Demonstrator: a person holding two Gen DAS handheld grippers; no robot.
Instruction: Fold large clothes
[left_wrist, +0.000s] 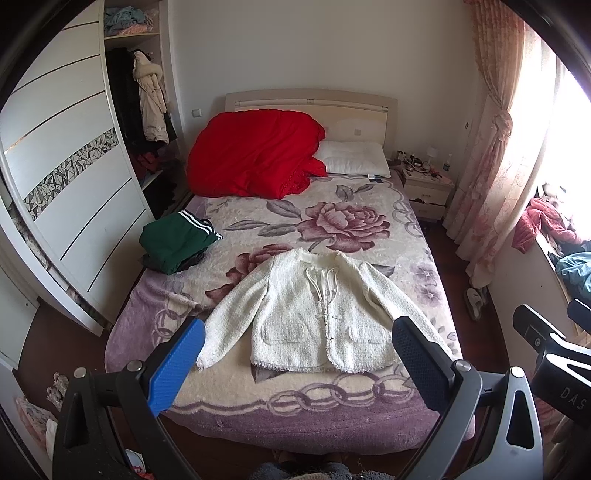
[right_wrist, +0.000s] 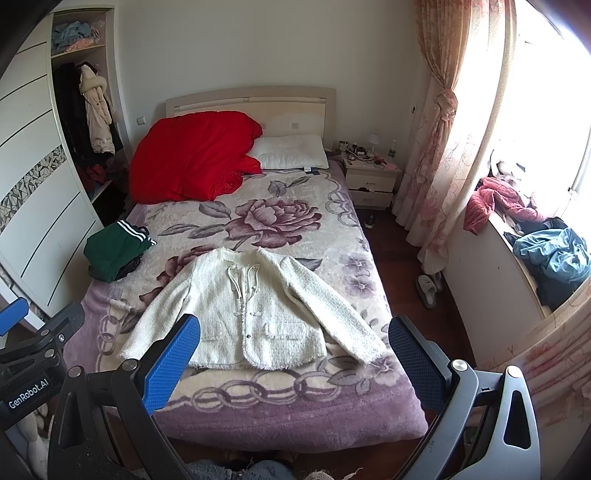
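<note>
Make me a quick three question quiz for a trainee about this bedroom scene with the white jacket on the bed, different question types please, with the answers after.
1. True or false: the white jacket lies spread flat on the bed with both sleeves out to the sides.
2. Multiple choice: what sits on the bed beside the jacket, toward the wardrobe? A) a folded green garment B) a blue towel C) a pair of shoes
3. Fill in: both the left hand-held gripper and the right hand-held gripper are ____ and hold nothing.

Key: 1 true; 2 A; 3 open.
</note>
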